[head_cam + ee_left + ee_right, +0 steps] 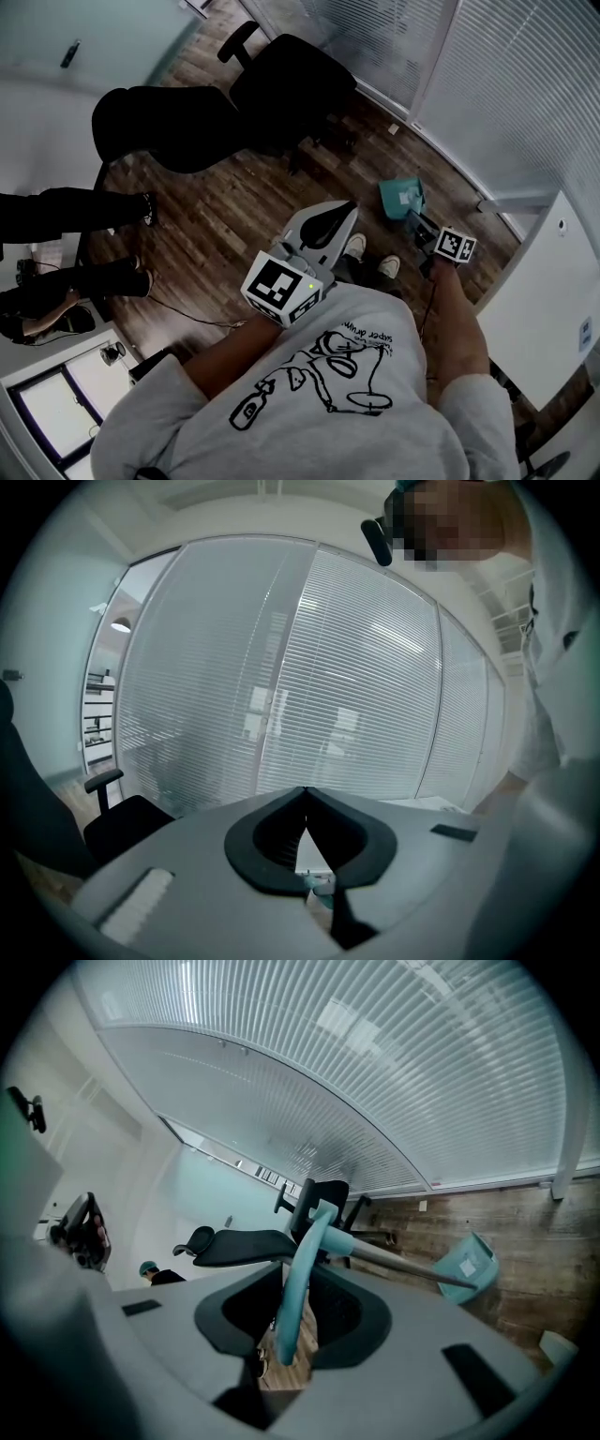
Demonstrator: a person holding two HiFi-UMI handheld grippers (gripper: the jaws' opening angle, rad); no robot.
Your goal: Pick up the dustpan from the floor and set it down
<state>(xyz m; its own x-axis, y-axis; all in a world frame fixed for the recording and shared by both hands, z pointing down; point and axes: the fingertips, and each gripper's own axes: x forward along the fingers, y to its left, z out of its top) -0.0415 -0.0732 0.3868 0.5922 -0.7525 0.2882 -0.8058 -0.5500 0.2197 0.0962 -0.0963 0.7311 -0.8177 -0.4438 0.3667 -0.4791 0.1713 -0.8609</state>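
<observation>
Right gripper (302, 1269): it was closed on the teal hand grip (292, 1297) of the dustpan (466, 1265), and the grip was clamped between the two jaws.
Right jaw opening: the jaws were kept only narrowly apart, by the thickness of the grip, and both inner faces were pressed against it.
Grip position: the hand grip was seen running steeply up through the dark gap between the jaws, with its upper end standing clear above them.
Handle (398, 1265): a grey shaft was seen running from the top of the clamped grip out to the teal pan, sloping down to the right in the right gripper view.
Left gripper (305, 794): its jaws were brought together, with the tips meeting at the top of the dark opening. Nothing was held or touched by them.
Dustpan place: in the head view the dustpan (401, 197) was seen low over the wooden floor (234, 206), close to the blinds (525, 84) and just ahead of the right gripper (422, 227). Whether it was resting on the boards could not be told.
Left gripper place: in the head view the left gripper (345, 210) was held to the left of the dustpan and apart from it.
Surroundings: two black office chairs (281, 84) were seen beyond the grippers, and a pair of white shoes (356, 246) was seen below and between them.
</observation>
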